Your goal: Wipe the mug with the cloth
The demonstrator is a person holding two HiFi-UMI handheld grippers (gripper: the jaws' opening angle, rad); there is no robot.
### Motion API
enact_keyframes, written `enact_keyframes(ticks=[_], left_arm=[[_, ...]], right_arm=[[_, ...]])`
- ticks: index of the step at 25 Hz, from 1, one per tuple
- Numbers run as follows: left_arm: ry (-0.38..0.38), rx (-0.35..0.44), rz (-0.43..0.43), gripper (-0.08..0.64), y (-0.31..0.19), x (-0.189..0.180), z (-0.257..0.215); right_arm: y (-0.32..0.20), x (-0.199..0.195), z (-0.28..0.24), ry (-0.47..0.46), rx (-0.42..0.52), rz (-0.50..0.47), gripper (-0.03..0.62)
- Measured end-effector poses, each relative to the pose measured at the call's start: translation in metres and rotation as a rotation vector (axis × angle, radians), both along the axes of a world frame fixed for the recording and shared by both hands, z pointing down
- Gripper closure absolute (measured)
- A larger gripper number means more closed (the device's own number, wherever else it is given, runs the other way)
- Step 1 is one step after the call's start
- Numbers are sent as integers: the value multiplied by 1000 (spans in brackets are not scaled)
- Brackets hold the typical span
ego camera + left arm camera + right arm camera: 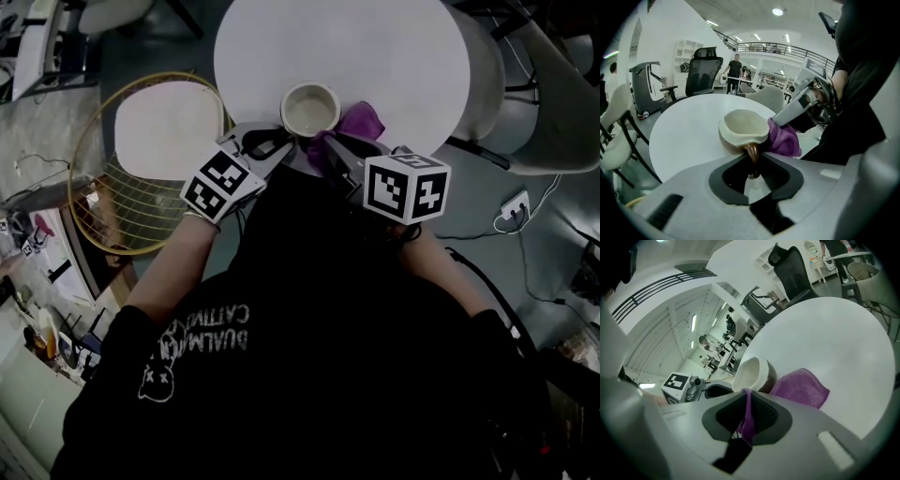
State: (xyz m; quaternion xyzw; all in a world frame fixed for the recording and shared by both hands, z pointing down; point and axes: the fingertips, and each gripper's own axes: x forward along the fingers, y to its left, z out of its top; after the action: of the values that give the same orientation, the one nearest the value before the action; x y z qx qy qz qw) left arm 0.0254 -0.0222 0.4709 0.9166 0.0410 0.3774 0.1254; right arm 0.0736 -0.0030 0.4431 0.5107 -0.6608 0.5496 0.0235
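Note:
A cream mug point(310, 109) with a brown outside stands near the front edge of the round white table point(394, 56). My left gripper point(274, 148) is shut on the mug's brown handle point(753, 157). The mug point(743, 128) sits just beyond its jaws. A purple cloth point(356, 125) lies against the mug's right side. My right gripper point(330, 150) is shut on a fold of the cloth point(747, 418), and the rest of the cloth point(801, 386) spreads on the table beside the mug point(754, 375).
A round wire-frame chair with a white seat point(169, 127) stands left of the table. A pale chair point(553, 103) is at the right, with a white power strip point(515, 206) and cables on the floor. Office chairs and people are far behind.

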Motion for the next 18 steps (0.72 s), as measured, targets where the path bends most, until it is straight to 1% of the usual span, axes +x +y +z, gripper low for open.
enact_keyframes(ticks=[10, 18], left_arm=[[-28, 7, 60, 492, 3, -1, 4], [-50, -1, 90, 492, 3, 1, 3]], right_arm=[[0, 35, 8, 22, -17, 97, 554], [-7, 42, 9, 68, -18, 62, 555]])
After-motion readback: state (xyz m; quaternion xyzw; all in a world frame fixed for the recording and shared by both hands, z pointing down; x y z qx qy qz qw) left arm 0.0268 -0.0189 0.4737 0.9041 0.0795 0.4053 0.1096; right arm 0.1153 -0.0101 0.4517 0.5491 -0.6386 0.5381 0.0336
